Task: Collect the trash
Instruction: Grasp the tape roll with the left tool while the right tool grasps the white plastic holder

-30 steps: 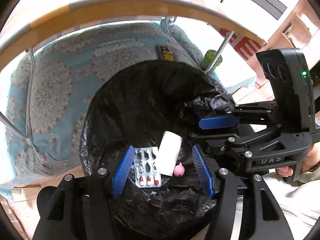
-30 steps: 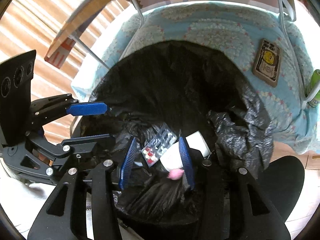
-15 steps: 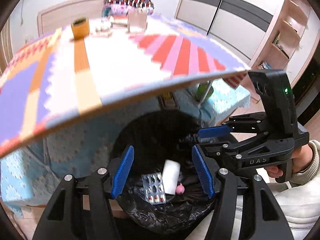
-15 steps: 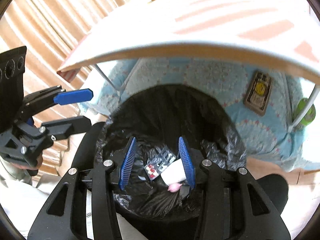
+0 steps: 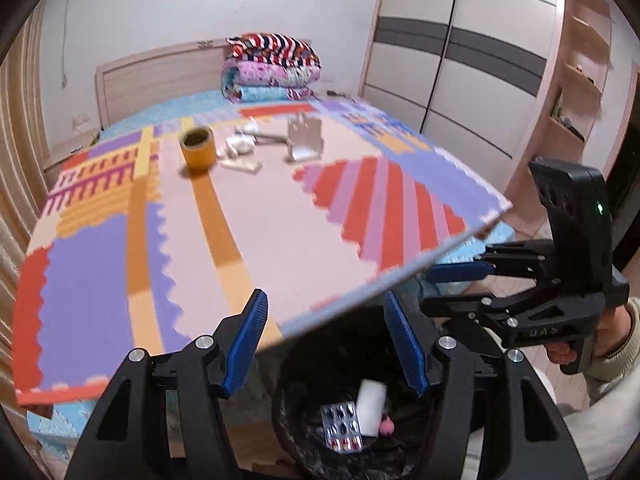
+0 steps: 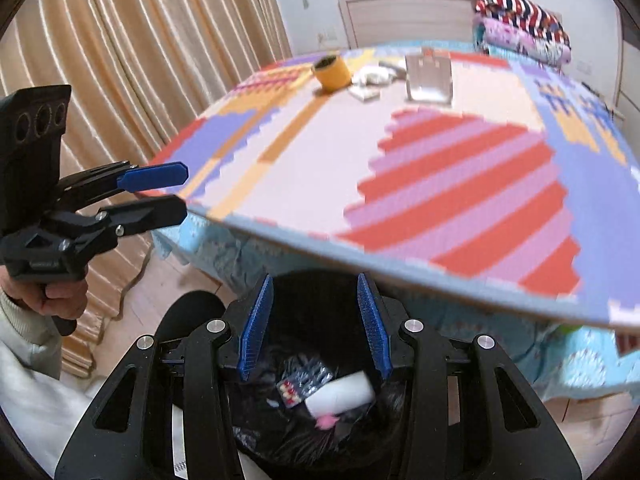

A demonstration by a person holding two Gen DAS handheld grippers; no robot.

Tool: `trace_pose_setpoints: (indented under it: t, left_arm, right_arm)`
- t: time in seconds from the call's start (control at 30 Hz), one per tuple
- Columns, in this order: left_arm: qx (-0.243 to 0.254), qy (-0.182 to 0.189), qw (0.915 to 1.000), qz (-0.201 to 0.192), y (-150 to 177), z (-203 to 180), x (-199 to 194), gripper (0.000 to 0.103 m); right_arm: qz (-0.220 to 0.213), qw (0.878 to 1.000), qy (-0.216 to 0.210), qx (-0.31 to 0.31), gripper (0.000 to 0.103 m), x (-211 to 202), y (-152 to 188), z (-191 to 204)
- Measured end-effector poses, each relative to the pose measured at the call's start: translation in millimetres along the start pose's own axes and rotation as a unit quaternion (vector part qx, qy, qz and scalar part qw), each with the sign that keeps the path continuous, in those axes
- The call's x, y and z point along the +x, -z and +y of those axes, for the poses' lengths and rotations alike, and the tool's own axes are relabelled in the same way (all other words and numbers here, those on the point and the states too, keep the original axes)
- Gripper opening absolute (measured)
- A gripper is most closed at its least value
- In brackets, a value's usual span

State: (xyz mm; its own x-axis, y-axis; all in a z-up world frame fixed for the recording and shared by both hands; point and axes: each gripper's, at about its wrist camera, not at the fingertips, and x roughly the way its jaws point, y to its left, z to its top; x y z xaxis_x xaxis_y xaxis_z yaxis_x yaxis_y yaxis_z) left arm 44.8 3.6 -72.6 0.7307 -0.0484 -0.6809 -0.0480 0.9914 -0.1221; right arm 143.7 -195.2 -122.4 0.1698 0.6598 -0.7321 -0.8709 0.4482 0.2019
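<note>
A bin lined with a black bag (image 5: 296, 392) (image 6: 320, 292) stands below the table's near edge. In it lie a pill blister pack (image 5: 341, 426) (image 6: 302, 382), a white bottle (image 5: 371, 406) (image 6: 340, 394) and a small pink piece (image 5: 387, 426) (image 6: 327, 421). My left gripper (image 5: 334, 340) is open and empty above the bin; it also shows in the right wrist view (image 6: 160, 196). My right gripper (image 6: 314, 326) is open and empty above the bin, and shows in the left wrist view (image 5: 448, 284).
A table with a colourful foam mat (image 5: 280, 216) (image 6: 400, 152) overhangs the bin. At its far end stand a yellow tape roll (image 5: 197, 147) (image 6: 331, 73), white scraps (image 5: 240, 150) (image 6: 370, 80) and a clear stand (image 5: 305, 142) (image 6: 429, 76). Curtains (image 6: 140, 60) hang left. Folded blankets (image 5: 272, 68) lie behind.
Both grippers have risen from inside the bin to above table height. The table top has come into view. The trash stays in the bin.
</note>
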Motion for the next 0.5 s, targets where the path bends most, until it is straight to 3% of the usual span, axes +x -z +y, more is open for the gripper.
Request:
trace_pose_setpoints:
  t: [0.5]
  left_arm:
    - [-0.017,-0.047,0.9978,-0.043,-67.6,44.8,11.2,0.058]
  right_arm:
    - [-0.050,0.998,0.040,-0.024,0.052,-4.6,-65.7,-11.1]
